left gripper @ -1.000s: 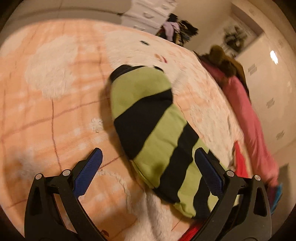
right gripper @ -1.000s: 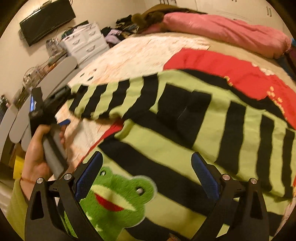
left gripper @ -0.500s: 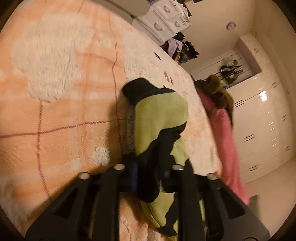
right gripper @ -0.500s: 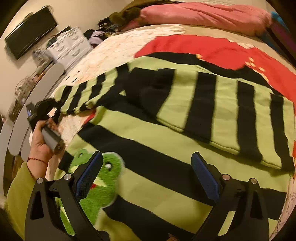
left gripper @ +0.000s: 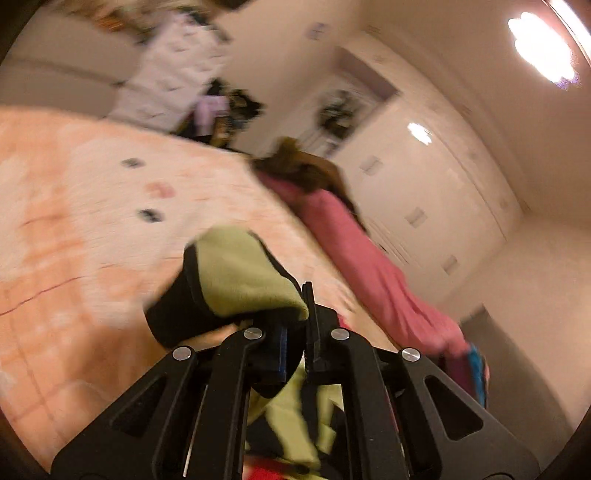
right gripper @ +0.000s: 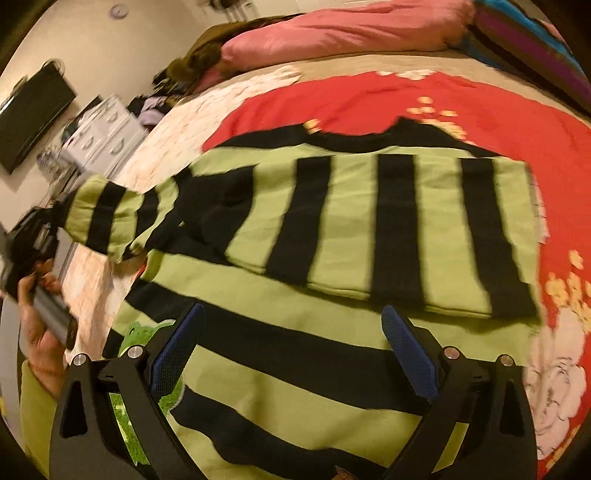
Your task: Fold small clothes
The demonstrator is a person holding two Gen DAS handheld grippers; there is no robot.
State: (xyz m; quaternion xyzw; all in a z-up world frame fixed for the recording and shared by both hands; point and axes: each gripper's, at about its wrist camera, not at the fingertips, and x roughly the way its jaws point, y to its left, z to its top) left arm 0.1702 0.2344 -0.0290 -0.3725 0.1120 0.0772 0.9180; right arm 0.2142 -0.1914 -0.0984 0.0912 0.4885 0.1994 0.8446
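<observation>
Two fingers (left gripper: 295,332) pinching soft striped knit sleeve (left gripper: 236,280), fleecy peach blanket (left gripper: 74,221)

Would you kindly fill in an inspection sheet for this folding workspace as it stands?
Surface: bed with peach blanket and red floral cover.
Job's things: green-and-black striped sweater spread flat, one sleeve folded across; other sleeve lifted at its cuff.
Clutter: pink bedding along the far edge.
Grippers: left gripper shut on sleeve, jaws just closed; right gripper open above the sweater body.
Cables: nothing seen.
Surroundings: white drawers, wall screen, wardrobe.
</observation>
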